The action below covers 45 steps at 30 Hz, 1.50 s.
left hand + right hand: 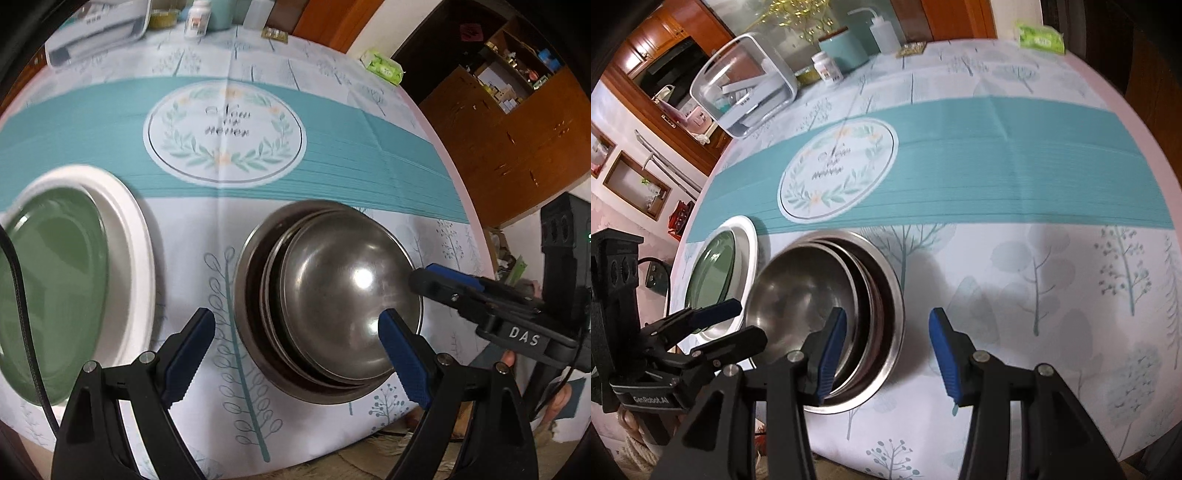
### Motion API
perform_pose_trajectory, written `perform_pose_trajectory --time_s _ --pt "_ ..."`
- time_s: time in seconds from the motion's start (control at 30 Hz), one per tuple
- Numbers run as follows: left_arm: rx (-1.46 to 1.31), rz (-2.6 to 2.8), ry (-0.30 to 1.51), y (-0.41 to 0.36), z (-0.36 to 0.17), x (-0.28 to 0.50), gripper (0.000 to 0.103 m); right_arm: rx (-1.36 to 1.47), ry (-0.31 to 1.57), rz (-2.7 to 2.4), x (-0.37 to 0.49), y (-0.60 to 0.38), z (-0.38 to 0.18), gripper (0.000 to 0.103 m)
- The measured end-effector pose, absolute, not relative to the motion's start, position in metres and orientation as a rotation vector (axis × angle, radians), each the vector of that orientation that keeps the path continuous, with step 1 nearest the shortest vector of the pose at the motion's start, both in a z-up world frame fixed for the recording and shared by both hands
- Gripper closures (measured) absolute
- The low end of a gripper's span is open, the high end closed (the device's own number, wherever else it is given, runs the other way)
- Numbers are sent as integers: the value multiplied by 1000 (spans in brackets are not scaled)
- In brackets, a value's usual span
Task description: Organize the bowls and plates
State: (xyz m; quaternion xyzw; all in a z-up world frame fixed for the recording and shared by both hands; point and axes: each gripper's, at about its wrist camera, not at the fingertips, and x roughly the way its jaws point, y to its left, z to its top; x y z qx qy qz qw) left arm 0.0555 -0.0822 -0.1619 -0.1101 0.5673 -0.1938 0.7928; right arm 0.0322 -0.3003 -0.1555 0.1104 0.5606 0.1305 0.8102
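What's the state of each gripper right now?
Left gripper: open, empty, beside the stacked steel bowls.
Right gripper: open, empty, straddling the steel bowls' rim.

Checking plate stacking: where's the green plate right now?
The green plate sits inside the white plate at the table's near-left edge, just left of the nested steel bowls; neither tool holds it.

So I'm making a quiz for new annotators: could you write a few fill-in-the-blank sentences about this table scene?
1. The green plate lies on a ____ plate.
2. The steel bowls sit ____ inside one another.
3. Both the left gripper and the right gripper have their jaws ____.
4. The tablecloth medallion reads "Now or ____".

Missing words: white; nested; open; never
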Motion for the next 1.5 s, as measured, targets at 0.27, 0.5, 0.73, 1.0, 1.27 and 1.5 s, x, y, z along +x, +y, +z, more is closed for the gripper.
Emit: perform_pose_trajectory --time_s 0.27,0.5,0.73,1.0,1.27,1.5 --pt "-294 -455 1279 -89 -177 61 27 262 1257 307 37 -296 -168 56" --pt "-318 -400 1291 -77 -182 59 57 258 1305 305 36 -288 -173 68" --pt "-317 -380 1300 -74 -181 54 59 246 1329 270 36 -286 -173 70" --pt "-351 -384 1267 -66 -164 49 59 233 1301 276 33 -283 -152 70" --pt "-385 -333 1112 -23 -109 40 59 161 1198 367 40 -241 -98 70" --pt "-422 -186 958 45 -68 22 59 71 1146 486 53 -166 -74 70"
